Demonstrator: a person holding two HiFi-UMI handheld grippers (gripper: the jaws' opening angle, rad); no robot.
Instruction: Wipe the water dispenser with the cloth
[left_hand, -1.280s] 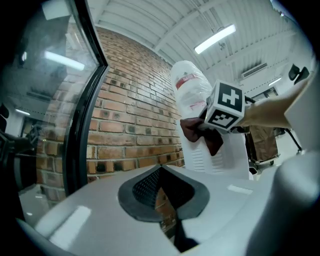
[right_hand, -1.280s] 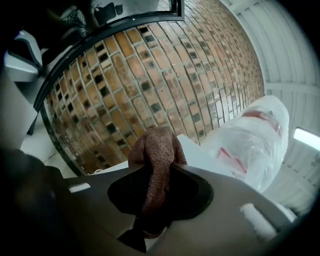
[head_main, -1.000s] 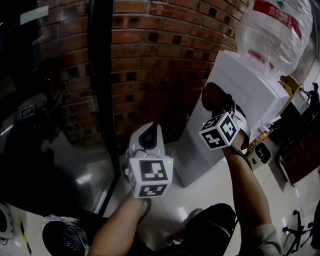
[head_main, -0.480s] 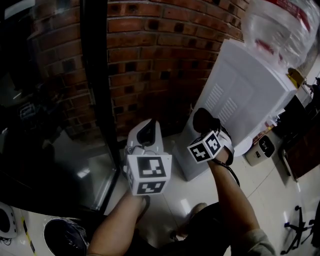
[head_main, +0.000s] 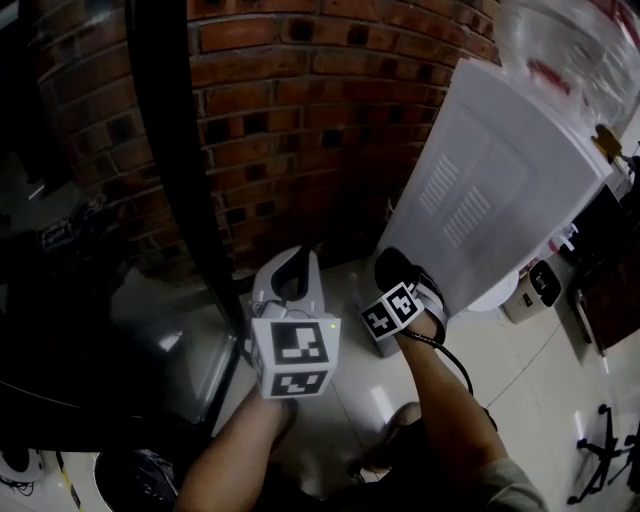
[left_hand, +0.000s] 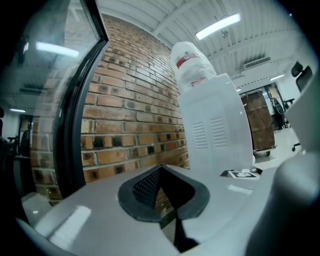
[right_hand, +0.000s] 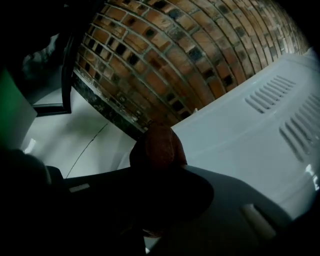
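Head view: the brick wall (head_main: 290, 120) is the biggest surface, rough red courses with dark mortar joints, and it stands just behind the water dispenser (head_main: 500, 190). The dispenser is a tall white box with a smooth, faintly glossy panel facing the person. Two groups of louvred slots (head_main: 455, 200) are pressed into that panel's upper half. A clear, rounded plastic bottle (head_main: 570, 40) with a red label sits upside down on top of the dispenser. Pale shiny floor tiles (head_main: 500, 370) spread out from its foot.

The left gripper (head_main: 290, 262), with a smooth grey shell and dimpled black pads, hangs well to the left of the dispenser. Its jaw tips are together with nothing between them. The right gripper (head_main: 398, 278) is low against the dispenser's panel, near the base and below the slots. Its jaws are clamped on the cloth (right_hand: 159, 147), a soft, dark reddish wad bunched to a rounded nose at the panel's lower edge. Whether the cloth actually presses the panel is hard to say.

This looks like a wiping stroke on that panel, now at its bottom end. The next pass probably calls for a steady clamp, firm contact with the panel and a shift onto an unwiped strip. The wad should be kept from snagging in the slots.
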